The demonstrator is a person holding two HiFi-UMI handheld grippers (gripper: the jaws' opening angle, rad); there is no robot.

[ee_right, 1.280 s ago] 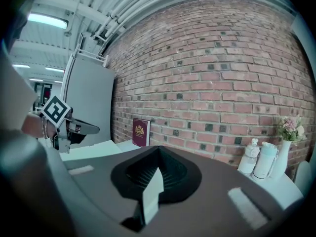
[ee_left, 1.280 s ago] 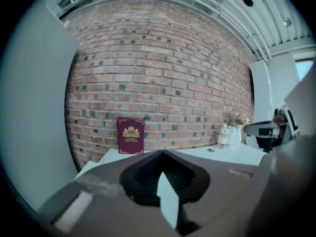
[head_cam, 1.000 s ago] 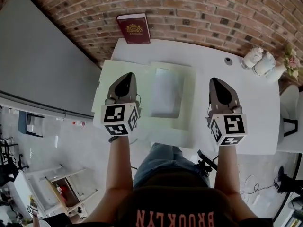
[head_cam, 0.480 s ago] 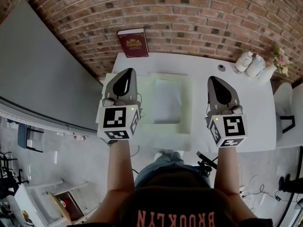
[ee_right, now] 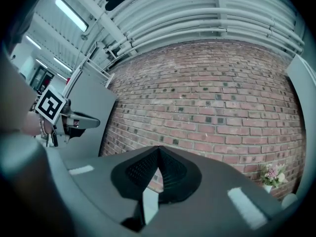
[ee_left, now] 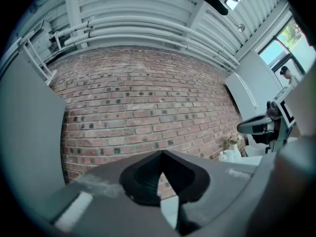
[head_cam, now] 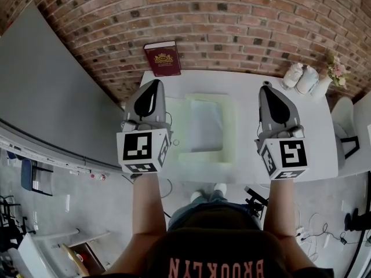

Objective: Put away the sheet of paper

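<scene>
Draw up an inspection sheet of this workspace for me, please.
Surface: white table, set against the wall.
Job's things: sheet of paper lies flat inside an open pale green folder at the table's middle.
Clutter: red book at the far edge by the wall; two white jars and flowers at the far right corner.
Grippers: left gripper and right gripper both shut and empty, one on either side of the folder.
Cables: thin leads on the floor at the right.
Surroundings: brick wall; grey panel at the left.
</scene>
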